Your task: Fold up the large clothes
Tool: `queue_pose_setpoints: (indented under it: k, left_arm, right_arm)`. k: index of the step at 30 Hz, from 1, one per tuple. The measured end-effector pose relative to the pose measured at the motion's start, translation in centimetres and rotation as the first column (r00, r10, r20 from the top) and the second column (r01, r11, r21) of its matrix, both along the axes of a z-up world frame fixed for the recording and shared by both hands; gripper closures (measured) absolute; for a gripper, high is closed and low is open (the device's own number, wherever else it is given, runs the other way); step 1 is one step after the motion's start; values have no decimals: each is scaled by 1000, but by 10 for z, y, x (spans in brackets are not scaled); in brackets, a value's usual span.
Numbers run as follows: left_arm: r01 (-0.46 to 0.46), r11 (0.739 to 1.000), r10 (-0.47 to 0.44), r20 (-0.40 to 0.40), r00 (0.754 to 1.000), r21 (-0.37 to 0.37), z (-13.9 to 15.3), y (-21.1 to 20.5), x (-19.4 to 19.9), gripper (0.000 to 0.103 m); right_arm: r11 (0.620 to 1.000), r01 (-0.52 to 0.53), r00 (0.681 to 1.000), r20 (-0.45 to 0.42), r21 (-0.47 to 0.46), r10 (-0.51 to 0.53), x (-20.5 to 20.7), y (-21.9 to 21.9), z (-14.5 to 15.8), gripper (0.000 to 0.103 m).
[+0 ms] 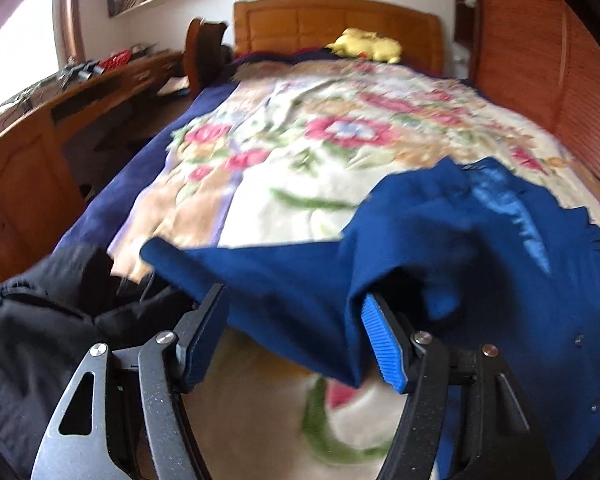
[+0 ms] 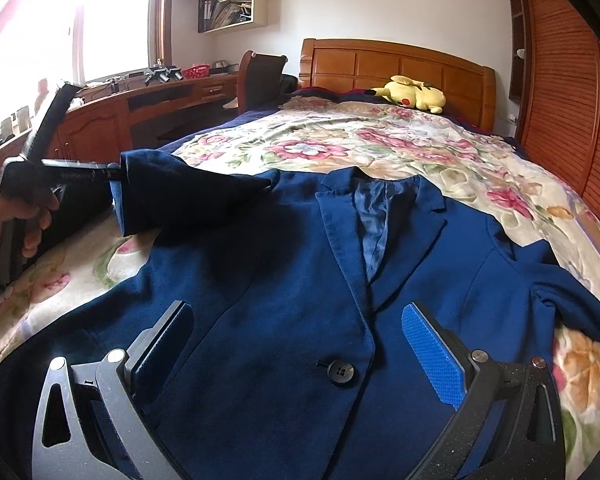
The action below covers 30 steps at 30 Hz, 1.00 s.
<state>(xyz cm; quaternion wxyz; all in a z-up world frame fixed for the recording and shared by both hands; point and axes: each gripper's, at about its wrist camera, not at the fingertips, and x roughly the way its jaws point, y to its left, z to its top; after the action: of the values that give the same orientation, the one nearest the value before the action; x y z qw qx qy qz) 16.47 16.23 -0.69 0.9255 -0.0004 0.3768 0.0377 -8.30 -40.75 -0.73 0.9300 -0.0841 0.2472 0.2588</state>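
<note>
Navy wool blazer [image 2: 284, 280] front-up on fuzzy floral blanket [image 2: 380, 148], both grippers' ribbed blue fingers [image 2: 434, 354] wide, gripping nothing.

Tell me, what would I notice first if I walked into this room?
A big blue jacket lies spread face up across the flowery blanket on the bed. A yellow plush toy rests by the wooden headboard. At the left, the left gripper meets the jacket's raised sleeve.

Item: my navy blue blazer [image 2: 300, 280], front up on the floral bedspread [image 2: 380, 140], collar toward the headboard. Lapels open on a shiny blue lining [image 2: 374, 220]; one dark button [image 2: 341, 373] fastened. Its left sleeve [image 2: 172, 192] is lifted off the bed.
</note>
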Motion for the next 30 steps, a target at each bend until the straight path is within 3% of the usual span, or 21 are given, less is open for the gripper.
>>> queue_pose_setpoints:
  k: [3,10,21,23,28,30]
  left_arm:
    - [-32,999,33,-21,999,35,-14,4,2,40]
    - [-64,998,63,4,998,18,-24,10,-11,48]
    - [-93,996,93,-34,995,5,-36,12,1,49]
    - [-102,995,102,-50,994,5,-39,14,9,56]
    - [-122,993,120,-84,989,-10,-48,18,17,61]
    - [-116,993,114,-92,989,-15,-52,17,18,76]
  right_arm:
    - [1000,-4,1000,0,-4,4,-1,1,0,0]
    - [1000,-5,1000,-2,-6,5,-1,1,0,0]
    - [1000,-6,1000,-3,-12,6,-1,4,-1,0]
    - [1000,-7,1000,-5,-10,7,-1,4,-1,0]
    - [1000,-12,1000,-8,-9,11,-1,3,-1,0]
    - [1000,-14,1000,-9,-8,14,0,3,-1,0]
